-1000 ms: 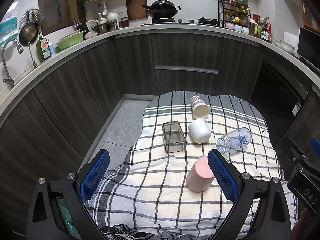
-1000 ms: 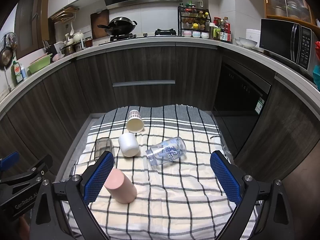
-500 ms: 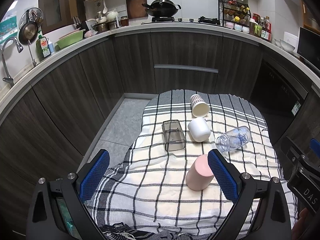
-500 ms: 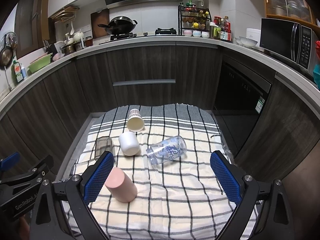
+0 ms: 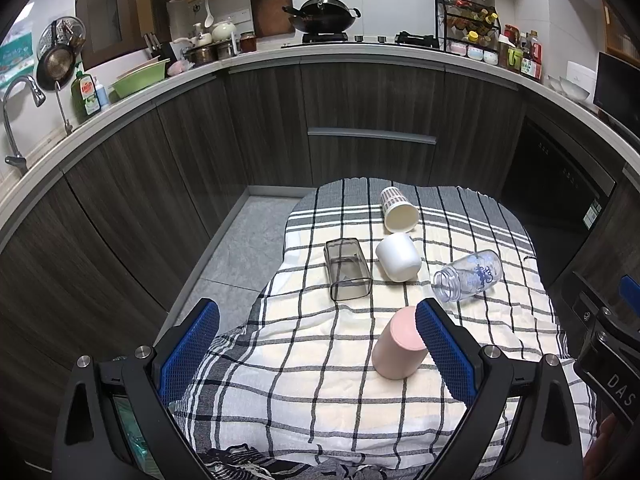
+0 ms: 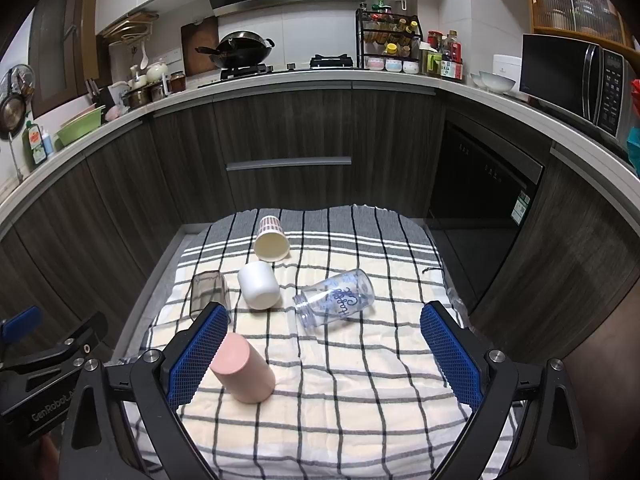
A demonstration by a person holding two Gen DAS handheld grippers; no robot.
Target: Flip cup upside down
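Observation:
A pink cup (image 5: 398, 344) stands upside down on the checked cloth (image 5: 312, 364), just inside my left gripper's right finger; it also shows in the right wrist view (image 6: 242, 368). A white cup (image 5: 398, 257) (image 6: 259, 285) stands upside down behind it. A striped paper cup (image 5: 396, 208) (image 6: 271, 239), a smoky square cup (image 5: 346, 269) (image 6: 208, 288) and a clear bottle (image 5: 470, 275) (image 6: 336, 297) lie on their sides. My left gripper (image 5: 316, 354) is open and empty above the cloth's near edge. My right gripper (image 6: 322, 356) is open and empty.
The cloth covers a small table with bare floor (image 5: 244, 240) to its left. Dark cabinets (image 5: 360, 120) and a cluttered counter (image 6: 280, 76) curve around the far side. A dishwasher front (image 6: 484, 184) stands to the right.
Almost nothing has changed. Both grippers have drifted slightly, so the cups sit a touch higher in view. No object has moved.

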